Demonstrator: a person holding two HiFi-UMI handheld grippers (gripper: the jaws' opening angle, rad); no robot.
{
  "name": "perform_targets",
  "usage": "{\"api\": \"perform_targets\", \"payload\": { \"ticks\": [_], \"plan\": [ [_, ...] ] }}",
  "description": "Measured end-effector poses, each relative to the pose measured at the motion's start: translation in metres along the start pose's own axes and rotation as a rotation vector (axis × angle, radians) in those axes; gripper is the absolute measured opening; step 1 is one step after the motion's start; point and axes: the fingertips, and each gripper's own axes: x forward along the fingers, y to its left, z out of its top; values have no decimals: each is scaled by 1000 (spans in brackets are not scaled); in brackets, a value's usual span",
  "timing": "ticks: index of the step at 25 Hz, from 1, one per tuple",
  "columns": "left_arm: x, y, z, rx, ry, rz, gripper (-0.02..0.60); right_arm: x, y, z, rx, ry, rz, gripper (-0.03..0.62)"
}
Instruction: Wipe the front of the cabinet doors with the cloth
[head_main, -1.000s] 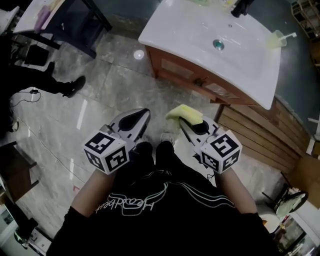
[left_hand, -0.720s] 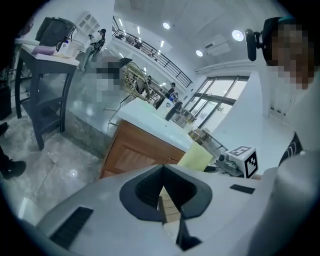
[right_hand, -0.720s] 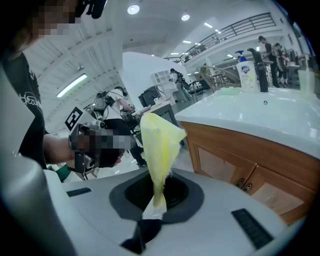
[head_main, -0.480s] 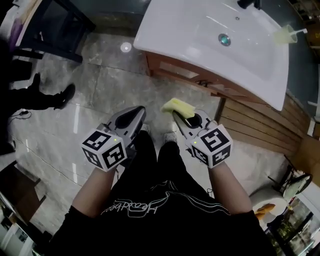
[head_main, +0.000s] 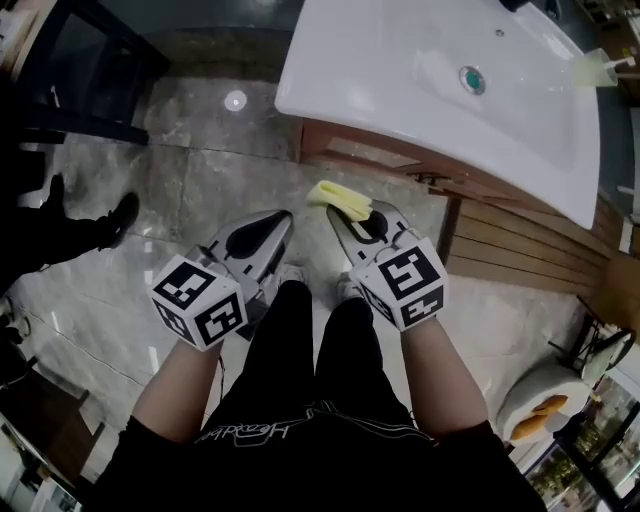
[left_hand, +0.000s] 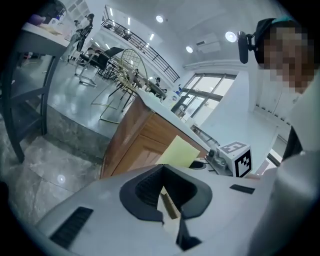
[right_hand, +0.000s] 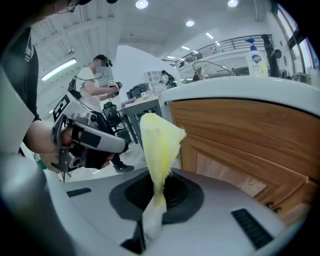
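A yellow cloth (head_main: 338, 198) sticks out of my right gripper (head_main: 352, 222), which is shut on it; in the right gripper view the cloth (right_hand: 159, 145) stands up from the closed jaws of that gripper (right_hand: 154, 202). The wooden cabinet doors (head_main: 385, 160) sit under the white sink top, just beyond the cloth without touching it. They fill the right of the right gripper view (right_hand: 240, 145). My left gripper (head_main: 276, 220) is level with it on the left, shut and holding nothing (left_hand: 166, 196). It sees the cabinet (left_hand: 145, 145) and the cloth (left_hand: 184, 152) ahead.
The white sink top (head_main: 420, 90) overhangs the doors. A slatted wooden panel (head_main: 520, 250) runs to the cabinet's right. A black table frame (head_main: 80, 70) and a bystander's shoe (head_main: 120, 215) are on the left of the marble floor. A soap bottle (right_hand: 255, 52) stands on the counter.
Both grippers and the head view have drawn nearer to the cabinet. The cloth stays pinched in the right gripper, and the left gripper stays shut.
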Motion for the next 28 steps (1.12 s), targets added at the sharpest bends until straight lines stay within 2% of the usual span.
{"api": "perform_targets", "payload": {
  "ticks": [4, 9, 14, 28],
  "plan": [
    [-1, 18, -2, 64, 15, -2, 6, 23, -15, 1, 20, -22, -61, 40],
    [-13, 41, -9, 42, 19, 27, 6, 49, -21, 9, 48, -49, -95, 40],
    [-21, 44, -16, 51, 43, 19, 6, 65, -33, 8, 84, -53, -153, 40],
    [-33, 59, -25, 16, 43, 51, 6, 91, -56, 2, 119, -31, -222, 40]
  ]
}}
